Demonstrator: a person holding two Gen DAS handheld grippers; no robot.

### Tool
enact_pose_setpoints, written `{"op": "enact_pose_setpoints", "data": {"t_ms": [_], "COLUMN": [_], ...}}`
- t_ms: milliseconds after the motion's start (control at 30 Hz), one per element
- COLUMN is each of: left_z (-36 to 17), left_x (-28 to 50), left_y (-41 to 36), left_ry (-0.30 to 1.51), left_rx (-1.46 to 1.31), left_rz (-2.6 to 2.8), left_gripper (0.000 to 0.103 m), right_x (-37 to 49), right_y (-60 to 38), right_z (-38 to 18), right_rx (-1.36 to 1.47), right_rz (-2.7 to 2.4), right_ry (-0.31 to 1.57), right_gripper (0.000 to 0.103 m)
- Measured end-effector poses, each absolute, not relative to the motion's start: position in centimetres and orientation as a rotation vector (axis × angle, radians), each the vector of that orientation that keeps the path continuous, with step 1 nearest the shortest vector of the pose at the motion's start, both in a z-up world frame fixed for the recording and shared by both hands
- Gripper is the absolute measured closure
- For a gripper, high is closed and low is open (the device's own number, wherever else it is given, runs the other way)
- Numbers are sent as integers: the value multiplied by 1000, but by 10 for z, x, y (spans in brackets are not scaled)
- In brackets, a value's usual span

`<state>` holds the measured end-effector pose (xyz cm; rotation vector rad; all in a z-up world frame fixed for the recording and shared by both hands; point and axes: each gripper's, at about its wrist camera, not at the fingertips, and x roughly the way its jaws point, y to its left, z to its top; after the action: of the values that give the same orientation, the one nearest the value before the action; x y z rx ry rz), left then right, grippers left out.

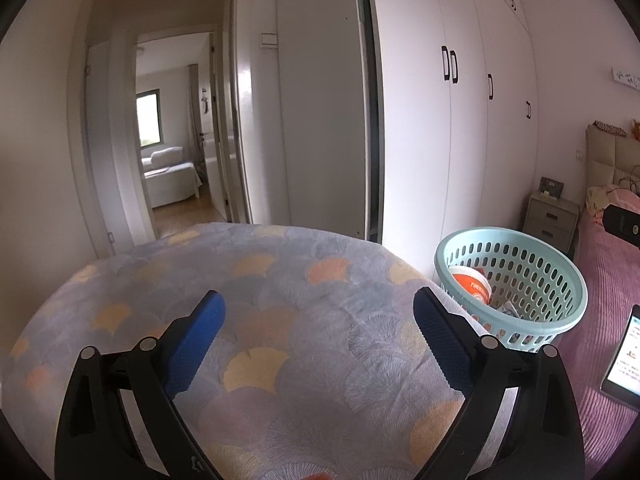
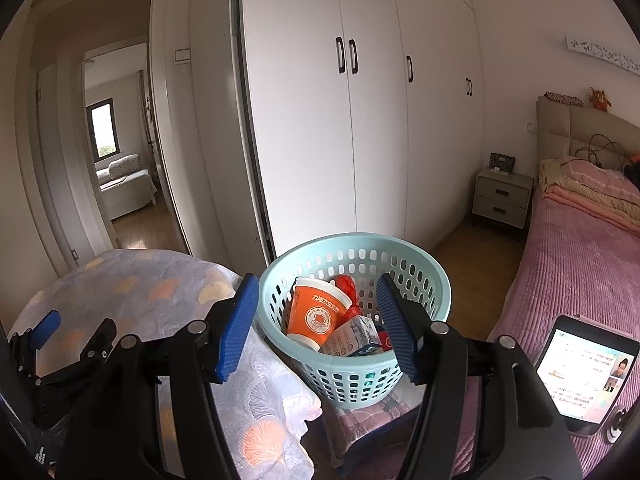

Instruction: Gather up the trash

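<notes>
So the right claw hangs spread and empty over the basket, where an orange cup sits among other trash. Left claw is spread too, holding nothing above the patterned quilt.

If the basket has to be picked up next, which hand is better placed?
Probably the right. The right tongs stand open and point straight at the pale blue perforated plastic basket, its rim between the fingers in view. The left tongs, also open, face the fan-patterned quilt, basket off to their right.
</notes>
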<state>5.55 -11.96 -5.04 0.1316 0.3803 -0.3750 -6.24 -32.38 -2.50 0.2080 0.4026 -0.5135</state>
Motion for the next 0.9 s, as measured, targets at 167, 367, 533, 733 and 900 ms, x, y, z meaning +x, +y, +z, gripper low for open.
{"op": "enact_pose_setpoints", "data": {"t_ms": [167, 367, 533, 733, 900], "left_z": [-51, -53, -54, -53, -53], "left_x": [56, 57, 54, 57, 58], "left_y": [-119, -120, -120, -119, -119], "left_ry": [382, 389, 390, 400, 400], "left_rx": [130, 132, 131, 129, 132], "left_rz": [-377, -384, -381, -383, -383], "left_gripper": [10, 9, 9, 9, 9], "right_x": [-62, -62, -64, -65, -66], "right_y": [-325, -323, -325, -327, -327], "right_z": [-27, -31, -31, -32, -33], "right_rx": [207, 210, 218, 222, 225], "right_rz": [-516, -513, -514, -517, -516], "right_ry": [415, 422, 422, 424, 426], "right_gripper": [45, 44, 44, 41, 41]}}
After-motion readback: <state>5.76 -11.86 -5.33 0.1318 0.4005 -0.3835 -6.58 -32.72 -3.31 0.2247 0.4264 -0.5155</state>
